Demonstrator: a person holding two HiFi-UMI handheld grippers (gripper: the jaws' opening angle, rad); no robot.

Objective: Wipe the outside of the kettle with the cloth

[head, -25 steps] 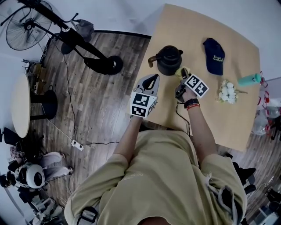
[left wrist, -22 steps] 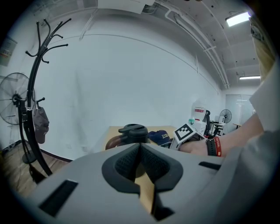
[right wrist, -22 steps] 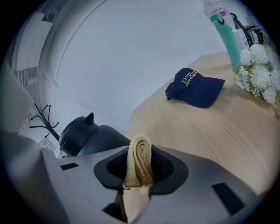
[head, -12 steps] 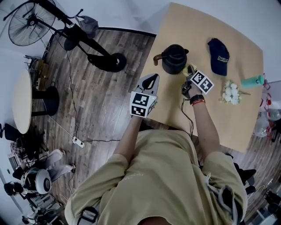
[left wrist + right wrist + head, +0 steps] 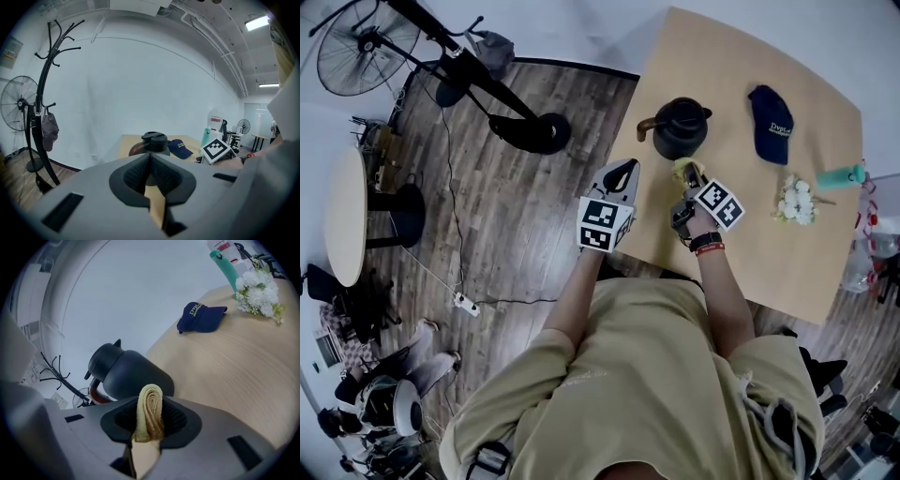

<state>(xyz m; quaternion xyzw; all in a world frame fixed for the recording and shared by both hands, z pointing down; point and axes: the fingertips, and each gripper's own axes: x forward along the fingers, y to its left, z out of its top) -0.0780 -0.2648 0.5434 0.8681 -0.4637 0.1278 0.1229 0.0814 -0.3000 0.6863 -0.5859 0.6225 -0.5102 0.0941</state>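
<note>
A black kettle (image 5: pixel 680 128) with a brown handle stands near the left edge of the wooden table (image 5: pixel 769 253). My right gripper (image 5: pixel 684 178) is shut on a folded yellow cloth (image 5: pixel 686 170), held just short of the kettle's near side with a small gap. In the right gripper view the cloth (image 5: pixel 150 411) stands up between the jaws of the right gripper (image 5: pixel 150 420), and the kettle (image 5: pixel 126 373) is right behind it. My left gripper (image 5: pixel 620 170) hovers at the table's left edge, shut and empty. In the left gripper view the left gripper (image 5: pixel 150 164) points at the kettle (image 5: pixel 153 142).
A navy cap (image 5: pixel 773 122) lies right of the kettle. White flowers (image 5: pixel 793 201) and a teal bottle (image 5: pixel 838 172) are at the table's right edge. On the floor to the left are a coat stand base (image 5: pixel 531 134), a fan (image 5: pixel 352 52) and a small round table (image 5: pixel 342 220).
My right gripper, with the cloth in it, has drawn back from the kettle's right side towards me. The left gripper has stayed where it was.
</note>
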